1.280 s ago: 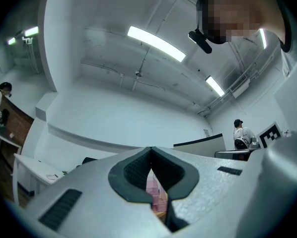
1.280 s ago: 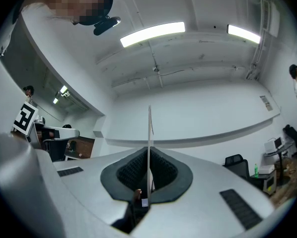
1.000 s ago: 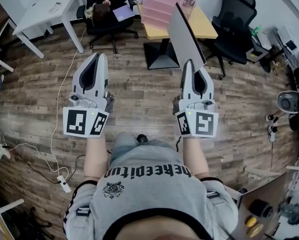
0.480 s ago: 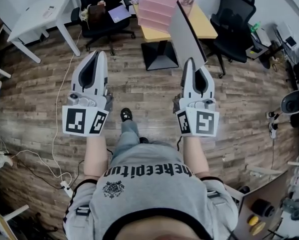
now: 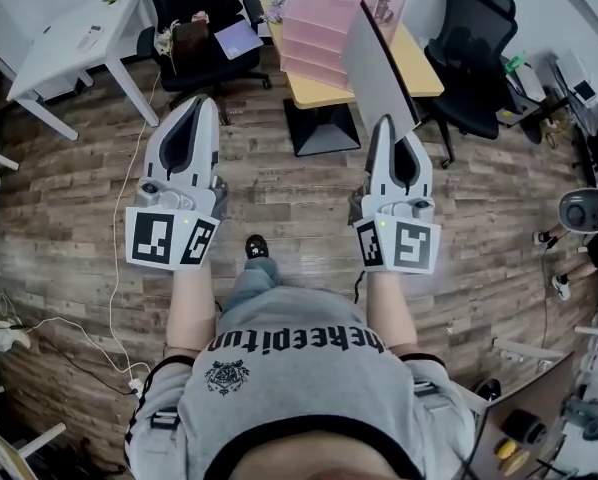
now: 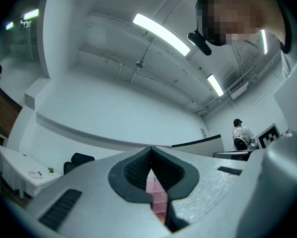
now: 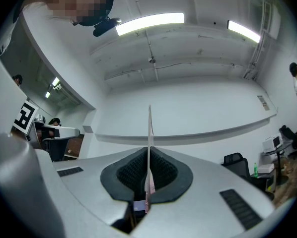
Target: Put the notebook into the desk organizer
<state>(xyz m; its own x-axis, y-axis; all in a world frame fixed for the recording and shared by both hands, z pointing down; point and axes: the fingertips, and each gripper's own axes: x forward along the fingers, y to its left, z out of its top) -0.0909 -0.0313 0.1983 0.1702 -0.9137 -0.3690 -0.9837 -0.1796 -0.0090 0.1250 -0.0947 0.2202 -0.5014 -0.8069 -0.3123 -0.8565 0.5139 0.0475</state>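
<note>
One notebook [image 5: 377, 68] tight in right hand-held gripper [image 5: 393, 130] above plank floor [image 5: 284, 183]; left [image 5: 198, 106] seemingly closed.

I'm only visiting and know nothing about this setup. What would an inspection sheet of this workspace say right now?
Surface: wooden-topped table ahead, standing on a wood-plank floor.
Job's things: grey notebook held upright on edge in the air; pink desk organizer on the table; the notebook is not yet in it.
Clutter: brown bag and purple folder on a black chair.
Grippers: left gripper shut, nothing between its jaws; right gripper shut on the notebook.
Cables: white cable trailing over the floor on the left.
Surroundings: white table, a second black chair, the person's shoe.
</note>
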